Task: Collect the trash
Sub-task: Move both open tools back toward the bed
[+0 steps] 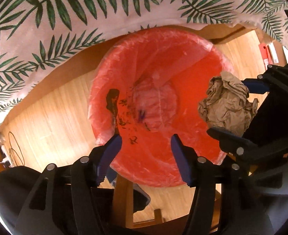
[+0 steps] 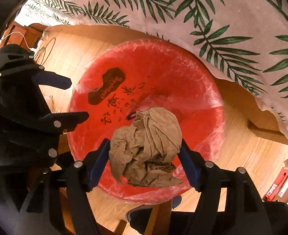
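Nearest to us in the right wrist view is our right gripper (image 2: pixel 145 148), its two blue-padded fingers pinching a crumpled ball of brown paper (image 2: pixel 146 148) from either side. The wad fills the gap between the pads and bulges forward past them, so we judge the hold to be a firm squeeze and not a light nip. It has no real long axis; it is a rough lump, a little taller than wide as we see it.

Our left gripper (image 1: pixel 146 146) carries nothing: its fingers stand spread apart with only air between them. In the left wrist view the paper ball (image 1: pixel 227 102) hangs off to its right, clamped in the other tool.

Directly beyond and below the paper lies the round red waste bin lined with a thin clear plastic bag (image 2: pixel 212 105). From the right wrist view the wad sits over the near part of the bin's mouth, inside the rim line and clear of the liner, not touching it. That is the relation the coming move turns on: the bin is straight below the held paper, so we judge that spreading the right fingers should let it fall in.

Farther off are the pale wooden floor (image 2: pixel 242 143) and the overhanging white tablecloth printed with green palm leaves (image 2: pixel 232 15).
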A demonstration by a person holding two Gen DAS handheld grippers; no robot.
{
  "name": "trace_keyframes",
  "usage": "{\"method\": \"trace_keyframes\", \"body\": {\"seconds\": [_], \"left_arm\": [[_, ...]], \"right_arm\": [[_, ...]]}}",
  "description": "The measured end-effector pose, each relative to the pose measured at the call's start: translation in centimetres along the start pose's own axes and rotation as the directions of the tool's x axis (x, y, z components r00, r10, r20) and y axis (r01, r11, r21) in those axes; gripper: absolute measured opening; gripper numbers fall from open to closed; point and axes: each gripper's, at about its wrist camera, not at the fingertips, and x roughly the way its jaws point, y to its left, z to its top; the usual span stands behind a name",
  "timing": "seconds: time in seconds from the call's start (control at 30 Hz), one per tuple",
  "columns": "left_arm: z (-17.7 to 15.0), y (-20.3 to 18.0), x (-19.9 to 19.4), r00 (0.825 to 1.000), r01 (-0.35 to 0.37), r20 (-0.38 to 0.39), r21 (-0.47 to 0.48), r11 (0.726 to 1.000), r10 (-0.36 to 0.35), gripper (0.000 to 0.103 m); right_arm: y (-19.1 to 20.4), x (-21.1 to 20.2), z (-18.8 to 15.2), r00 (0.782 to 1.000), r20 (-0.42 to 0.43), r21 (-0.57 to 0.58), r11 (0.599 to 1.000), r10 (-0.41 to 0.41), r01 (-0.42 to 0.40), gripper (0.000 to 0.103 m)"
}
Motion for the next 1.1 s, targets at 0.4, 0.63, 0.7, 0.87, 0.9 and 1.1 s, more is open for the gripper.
{"method": "trace_keyframes", "body": {"seconds": [0.4, 0.63, 0.7, 0.87, 0.9, 1.1], "left_arm": [[-0.9, 2.1, -4.2, 0.987, -0.074, 0.134, -0.11, 0.991, 0.088, 0.068], [-1.6, 2.8, -12.5, 0.917, -0.115, 0.365, -0.147, 0.982, 0.162, 0.077], [-1.4, 3.1, -15.3, 0.884, -0.113, 0.433, -0.165, 0.98, 0.175, 0.077], [0.7, 3.5, -22.2, 0.789, -0.092, 0.582, -0.205, 0.974, 0.197, 0.08], [1.4, 3.6, -23.3, 0.77, -0.081, 0.608, -0.21, 0.974, 0.195, 0.085], [6.4, 3.9, -27.3, 0.698, -0.099, 0.674, -0.245, 0.965, 0.243, 0.097]], "right_arm": [[0.1, -3.5, -1.0, 0.989, 0.128, 0.025, 0.997, -0.069, 0.066, 0.098], [-0.8, -12.2, -2.3, 0.905, 0.385, 0.11, 0.983, -0.181, 0.149, 0.098], [-1.3, -15.3, -2.3, 0.866, 0.458, 0.133, 0.978, -0.202, 0.158, 0.098], [-2.7, -22.1, -1.3, 0.773, 0.582, 0.172, 0.967, -0.254, 0.188, 0.098], [-2.8, -23.2, -1.1, 0.753, 0.603, 0.176, 0.964, -0.264, 0.197, 0.098], [-3.3, -27.7, 1.1, 0.676, 0.668, 0.188, 0.949, -0.312, 0.253, 0.098]]}}
